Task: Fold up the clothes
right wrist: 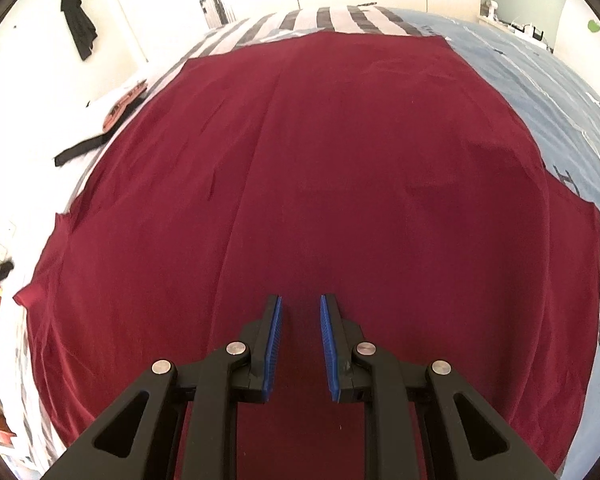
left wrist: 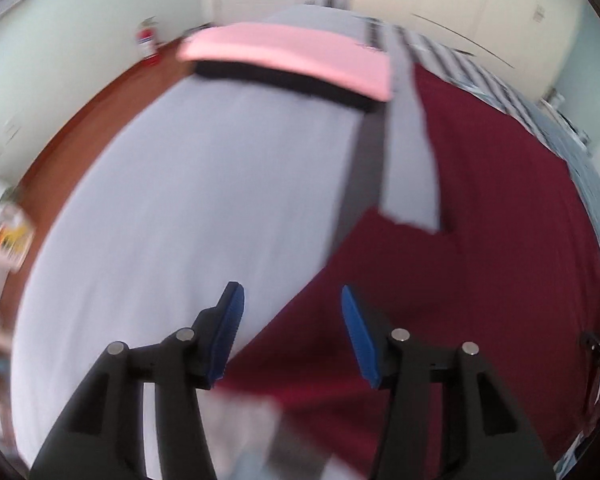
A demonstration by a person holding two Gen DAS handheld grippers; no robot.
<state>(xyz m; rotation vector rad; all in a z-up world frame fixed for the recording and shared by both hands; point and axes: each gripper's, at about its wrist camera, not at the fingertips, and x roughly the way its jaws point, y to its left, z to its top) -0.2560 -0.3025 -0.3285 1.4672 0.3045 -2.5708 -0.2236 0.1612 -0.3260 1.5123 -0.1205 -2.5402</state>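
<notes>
Item: dark red T-shirt (right wrist: pixel 340 160), spread flat on a bed (left wrist: pixel 160 208) with a pale sheet.

Position: the right gripper (right wrist: pixel 300 344) hangs directly over the shirt's near end, fabric showing between its fingers; jaws narrowly parted, holding nothing. The left gripper (left wrist: pixel 290 332) sits at the shirt's left margin, over the edge of a short sleeve (left wrist: pixel 340 264); jaws wide apart, holding nothing. That view is motion-blurred.

Axis: the shirt's long axis runs straight away from the right gripper, far edge toward the striped bedding (right wrist: pixel 320 20). A sleeve projects on each side.

Condition: single layer, smooth, faint lengthwise creases; no fold visible.

Judgement: the left gripper is nearer a sleeve edge, the likeliest grasp point for a lengthwise fold.

Also present: folded pink garment (left wrist: pixel 288 60) stacked on a dark one, far across the bed.
</notes>
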